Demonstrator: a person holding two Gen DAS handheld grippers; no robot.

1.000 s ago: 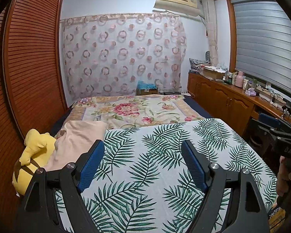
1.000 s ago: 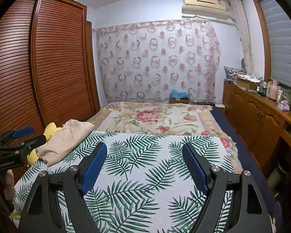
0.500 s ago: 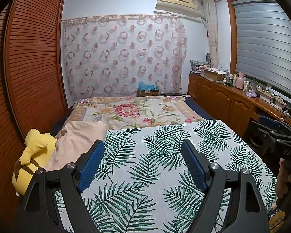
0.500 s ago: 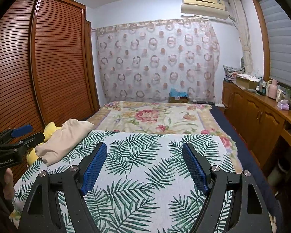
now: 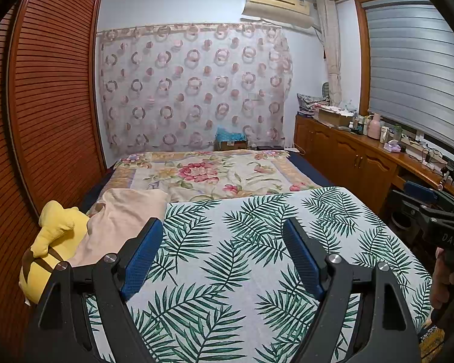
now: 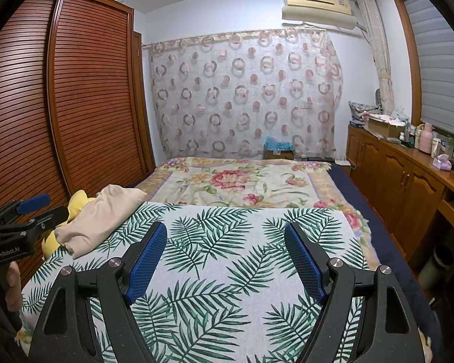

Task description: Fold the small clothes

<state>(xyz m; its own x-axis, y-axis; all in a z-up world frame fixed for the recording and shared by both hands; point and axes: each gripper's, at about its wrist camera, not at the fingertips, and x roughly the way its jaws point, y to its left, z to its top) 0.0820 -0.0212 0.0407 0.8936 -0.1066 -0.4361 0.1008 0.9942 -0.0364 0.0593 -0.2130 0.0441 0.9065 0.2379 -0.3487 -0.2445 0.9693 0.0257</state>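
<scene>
A beige folded garment [image 5: 121, 220] [image 6: 101, 214] lies at the left edge of the palm-leaf sheet [image 5: 257, 257] [image 6: 242, 257], partly over a yellow plush toy [image 5: 50, 242] [image 6: 75, 202]. My left gripper [image 5: 224, 227] hovers open above the sheet, nothing between its blue pads, the garment just left of its left finger. My right gripper [image 6: 227, 231] is also open and empty over the sheet's middle. Each gripper shows at the edge of the other's view: the right one [image 5: 420, 195] and the left one [image 6: 42, 205], both held by hands.
A slatted wooden wardrobe [image 5: 45, 106] [image 6: 75, 90] runs along the bed's left side. A wooden cabinet [image 5: 363, 163] [image 6: 408, 175] with bottles and boxes lines the right. A floral bedspread [image 5: 212, 172] covers the far half of the bed, before a curtain.
</scene>
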